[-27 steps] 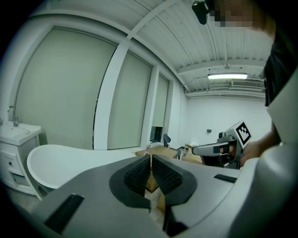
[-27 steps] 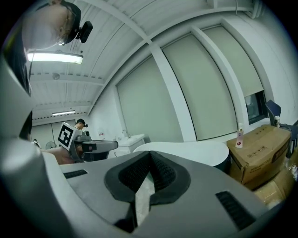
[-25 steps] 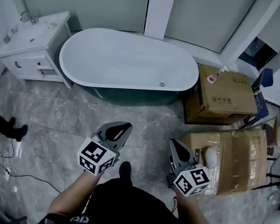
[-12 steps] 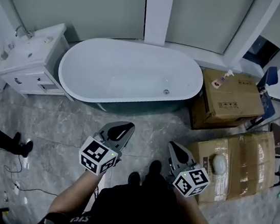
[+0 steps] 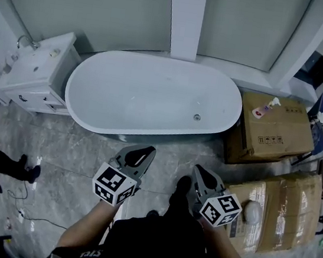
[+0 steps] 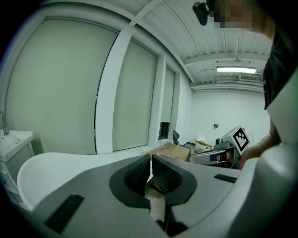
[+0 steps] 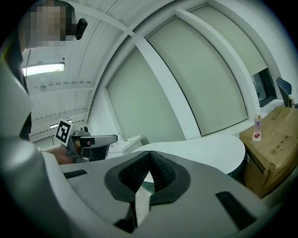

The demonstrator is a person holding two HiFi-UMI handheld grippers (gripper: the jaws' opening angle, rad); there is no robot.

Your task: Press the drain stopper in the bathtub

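A white oval bathtub point(image 5: 92, 115) stands against the back wall, and its small round metal drain stopper point(image 5: 197, 117) sits on the tub floor near the right end. My left gripper point(image 5: 146, 150) and my right gripper point(image 5: 196, 168) hang side by side over the grey floor in front of the tub, short of its rim. Both are shut with nothing between the jaws. The tub rim point(image 6: 56, 162) shows beyond the left gripper's point(image 6: 150, 162) jaws, and the tub point(image 7: 205, 151) also lies past the right gripper point(image 7: 149, 160).
A white vanity with a tap point(image 5: 35, 72) stands left of the tub. Cardboard boxes point(image 5: 274, 132) with a spray bottle point(image 5: 266, 107) on top are stacked at the right. Another person's legs point(image 5: 1, 162) and cables lie at the left.
The view has moved toward the tub, so it looks larger and nearer. Both grippers kept their pose, still shut, and are now closer to the tub's front rim.
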